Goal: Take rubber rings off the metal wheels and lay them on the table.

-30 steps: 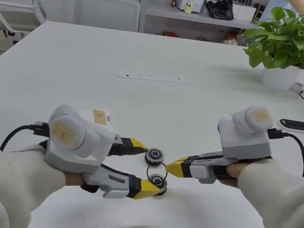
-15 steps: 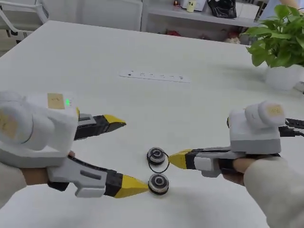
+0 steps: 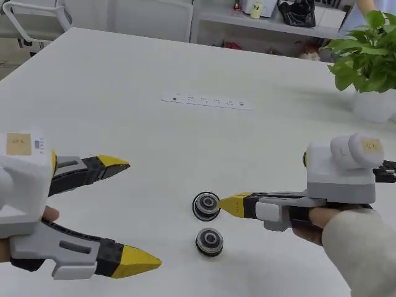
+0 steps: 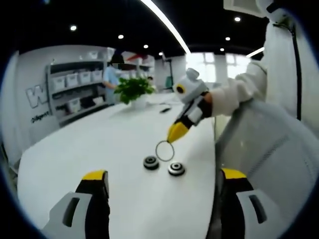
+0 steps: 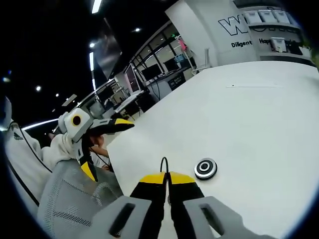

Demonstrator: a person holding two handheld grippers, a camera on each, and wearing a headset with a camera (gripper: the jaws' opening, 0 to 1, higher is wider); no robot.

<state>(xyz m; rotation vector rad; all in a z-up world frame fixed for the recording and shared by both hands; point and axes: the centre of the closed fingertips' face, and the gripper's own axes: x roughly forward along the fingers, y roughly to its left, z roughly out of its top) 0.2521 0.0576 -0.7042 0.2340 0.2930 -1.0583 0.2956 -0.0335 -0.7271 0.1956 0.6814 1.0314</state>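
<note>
The right gripper (image 3: 224,204) is clenched on 1 ring (image 4: 165,160), pinched at its top so the loop hangs free from the yellow tips, just above the table (image 3: 185,142) and between the 2 wheels (image 3: 206,206) (image 3: 210,241). The left gripper (image 3: 127,213) is released, jaws spread wide, holding nothing, well apart from the wheels.

So the step in hand looks like the laying-down: this ring is off its wheel but not yet on the table. The next move calls for lowering it onto a bare patch beside the wheels, then parting the jaws so it drops flat and does not catch on a tip.

The ring is a thin black hoop, evenly round, likely soft rubber. Each wheel is a squat disc with a bright metal hub and a dark outer band; whether either band is a remaining ring I cannot tell. The table is smooth, matt white.
</note>
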